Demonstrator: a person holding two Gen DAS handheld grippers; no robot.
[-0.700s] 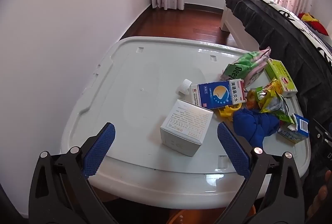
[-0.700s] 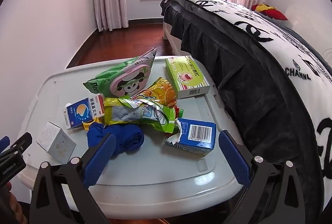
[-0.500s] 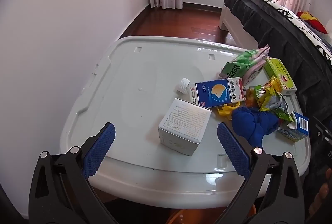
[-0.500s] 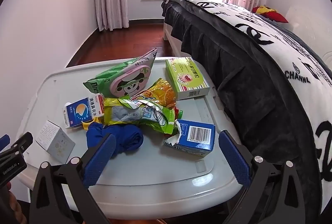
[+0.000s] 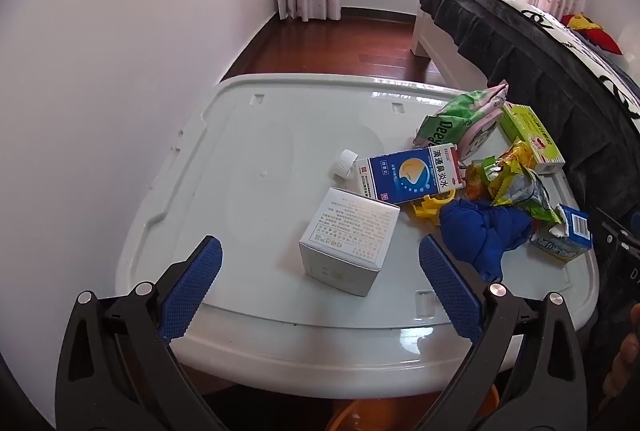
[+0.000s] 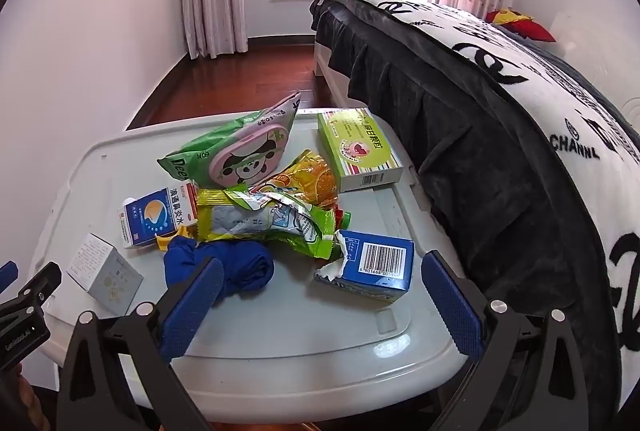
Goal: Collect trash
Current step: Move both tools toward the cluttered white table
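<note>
Trash lies on a white plastic lid. A white carton sits just ahead of my open, empty left gripper. Behind it lie a blue-and-white medicine box, a white bottle cap, a yellow clip and a blue cloth. My open, empty right gripper hovers at the lid's near edge, in front of a torn blue barcode box, the blue cloth, green and orange wrappers, a panda wipes pack and a green box.
A bed with a black-and-white blanket runs along the lid's right side. A white wall stands close on the left. Wooden floor and curtains lie beyond. An orange container shows under the lid's near edge.
Both grippers have shifted slightly; the white carton sits a little nearer the left gripper's middle. Nothing was taken hold of or moved on the lid.
</note>
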